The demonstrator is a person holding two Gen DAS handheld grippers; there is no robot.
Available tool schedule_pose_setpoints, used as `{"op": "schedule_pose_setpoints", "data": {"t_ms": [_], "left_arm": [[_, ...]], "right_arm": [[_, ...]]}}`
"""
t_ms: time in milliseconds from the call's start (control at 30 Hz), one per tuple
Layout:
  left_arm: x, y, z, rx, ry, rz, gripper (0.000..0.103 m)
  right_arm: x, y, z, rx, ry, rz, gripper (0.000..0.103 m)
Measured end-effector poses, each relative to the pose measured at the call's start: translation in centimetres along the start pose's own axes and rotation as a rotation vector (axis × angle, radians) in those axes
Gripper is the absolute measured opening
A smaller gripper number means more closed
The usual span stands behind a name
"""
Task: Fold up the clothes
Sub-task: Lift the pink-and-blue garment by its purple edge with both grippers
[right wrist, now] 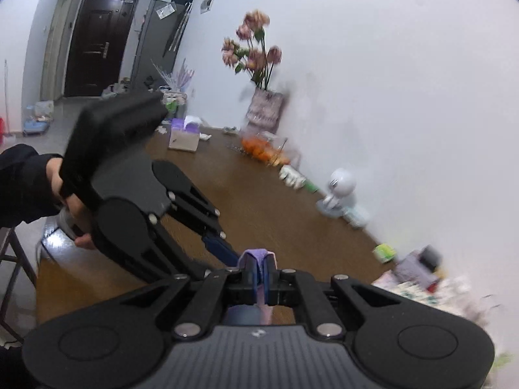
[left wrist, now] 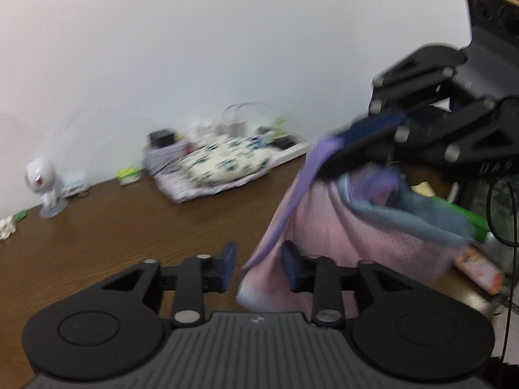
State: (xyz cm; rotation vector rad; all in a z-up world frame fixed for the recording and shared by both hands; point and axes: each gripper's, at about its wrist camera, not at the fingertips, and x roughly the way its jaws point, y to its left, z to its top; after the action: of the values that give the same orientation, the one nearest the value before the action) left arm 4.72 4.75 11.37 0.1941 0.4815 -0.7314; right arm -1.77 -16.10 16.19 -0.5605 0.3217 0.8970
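A pink mesh garment (left wrist: 327,227) with a purple edge and a blue-grey lining hangs in the air over the brown table (left wrist: 113,227). My right gripper (left wrist: 335,149) reaches in from the upper right and is shut on its purple top edge. In the right wrist view the purple cloth (right wrist: 256,256) bunches out between that gripper's (right wrist: 263,280) closed pads. My left gripper (left wrist: 259,261) is open, its pads apart; the garment's lower left edge hangs in the gap beside the right pad (left wrist: 290,259) without being pinched. A hand holds the left gripper (right wrist: 228,254), just left of the pinched cloth.
A stack of folded clothes (left wrist: 223,162) topped by a white patterned piece lies at the table's far edge by the wall. A white robot figurine (right wrist: 340,188), a vase of flowers (right wrist: 264,110), a bowl of oranges (right wrist: 262,149) and a tissue box (right wrist: 185,137) line the wall side.
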Motion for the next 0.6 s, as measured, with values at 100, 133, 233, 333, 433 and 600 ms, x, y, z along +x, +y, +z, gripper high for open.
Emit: {"op": "schedule_pose_setpoints", "data": {"t_ms": [100,133,233,333,433,600], "left_arm": [[-0.9,-2.6,0.7,0.006,-0.033,-0.026,0.033],[-1.1,-3.2,0.9,-0.012,-0.034,-0.027,0.029],[-4.0,-4.7,1.6,-0.069,-0.106,-0.024,0.034],[-8.6,-6.6,2.3,-0.057,-0.246,0.023,0.091],[-12.2,-8.4,2.9,-0.023,-0.314,0.066,0.096],[-14.7,-10.9,2.2,0.007,-0.349,0.094,0.103]], "right_arm": [[-5.3,1.8,1.7,-0.048,-0.040,-0.071,0.002],[-6.2,2.2,2.1,-0.066,-0.045,-0.098,0.002],[-9.8,3.2,3.3,-0.083,-0.070,-0.159,0.002],[-14.1,3.0,5.3,-0.024,-0.157,-0.191,0.002],[-16.6,2.0,6.9,0.057,-0.190,-0.180,0.002],[-18.8,0.1,8.3,0.237,-0.262,-0.072,0.002]]}}
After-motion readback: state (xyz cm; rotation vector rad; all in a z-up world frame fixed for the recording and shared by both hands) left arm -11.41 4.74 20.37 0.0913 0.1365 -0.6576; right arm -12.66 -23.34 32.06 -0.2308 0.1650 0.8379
